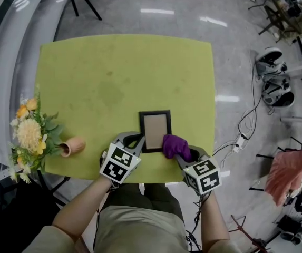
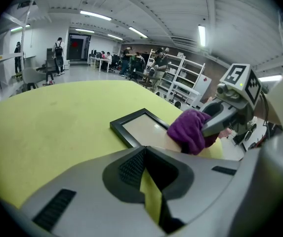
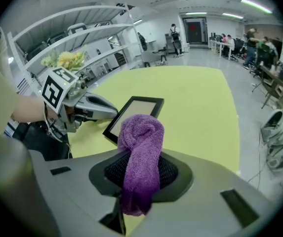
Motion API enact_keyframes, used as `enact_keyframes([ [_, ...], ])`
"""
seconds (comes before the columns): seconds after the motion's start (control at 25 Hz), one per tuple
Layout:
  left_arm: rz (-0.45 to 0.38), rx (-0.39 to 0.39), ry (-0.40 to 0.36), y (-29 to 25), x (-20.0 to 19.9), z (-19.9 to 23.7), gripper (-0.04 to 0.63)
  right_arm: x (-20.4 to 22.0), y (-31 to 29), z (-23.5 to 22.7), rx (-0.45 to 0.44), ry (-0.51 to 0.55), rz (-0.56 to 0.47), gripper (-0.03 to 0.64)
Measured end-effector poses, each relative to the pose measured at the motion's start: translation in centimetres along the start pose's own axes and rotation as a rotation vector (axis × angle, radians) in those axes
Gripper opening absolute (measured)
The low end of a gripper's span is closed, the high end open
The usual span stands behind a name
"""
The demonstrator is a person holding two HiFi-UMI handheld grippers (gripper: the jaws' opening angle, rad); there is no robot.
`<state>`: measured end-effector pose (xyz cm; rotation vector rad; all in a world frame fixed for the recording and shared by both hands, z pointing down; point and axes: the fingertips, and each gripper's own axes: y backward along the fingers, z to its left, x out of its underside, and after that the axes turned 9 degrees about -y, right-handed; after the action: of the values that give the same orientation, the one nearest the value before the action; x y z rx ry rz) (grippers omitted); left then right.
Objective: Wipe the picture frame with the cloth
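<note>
One picture frame (image 1: 155,130) corner meets the cloth (image 1: 174,145) clamped in the right hand-held gripper (image 1: 185,154). The left hand-held gripper (image 1: 138,139) is closed, empty; most wiping seemingly remains.

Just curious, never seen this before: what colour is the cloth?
Purple. The cloth shows best in the right gripper view.

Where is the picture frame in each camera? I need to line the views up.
Head view: the picture frame lies flat, just below centre, near the table's front edge.
Left gripper view: the frame is at centre, just beyond the jaws.
Right gripper view: the frame is at centre, partly hidden behind the cloth.
Shared landmark: the purple cloth at the frame's near right corner, also seen here and here.
</note>
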<state>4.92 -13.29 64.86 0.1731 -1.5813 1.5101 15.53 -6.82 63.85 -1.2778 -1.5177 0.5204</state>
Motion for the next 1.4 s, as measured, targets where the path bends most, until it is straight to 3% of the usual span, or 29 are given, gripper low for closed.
enact_keyframes([
  [0.16,0.012,-0.005,-0.009,0.1,-0.4,-0.1,0.008,-2.8,3.1,-1.4,0.008,-0.07,-0.135,0.098],
  [0.36,-0.037,-0.074,-0.12,2.0,-3.1,0.2,0.008,-6.5,6.8,-1.5,0.043,-0.043,-0.265,0.098],
  [0.72,-0.16,-0.213,-0.212,10.8,-10.5,1.8,0.008,-13.2,14.8,1.8,0.043,0.04,-0.466,0.098],
  [1.0,-0.337,-0.335,-0.282,20.0,-17.3,1.2,0.008,-17.6,21.8,6.7,0.009,0.133,-0.633,0.098],
  [1.16,-0.454,-0.372,-0.278,24.9,-20.2,0.4,0.008,-19.4,25.5,9.9,-0.047,0.133,-0.725,0.098],
  [1.4,-0.62,-0.465,-0.302,31.7,-24.4,-1.1,0.008,-20.9,32.4,13.3,-0.032,0.185,-0.92,0.1],
])
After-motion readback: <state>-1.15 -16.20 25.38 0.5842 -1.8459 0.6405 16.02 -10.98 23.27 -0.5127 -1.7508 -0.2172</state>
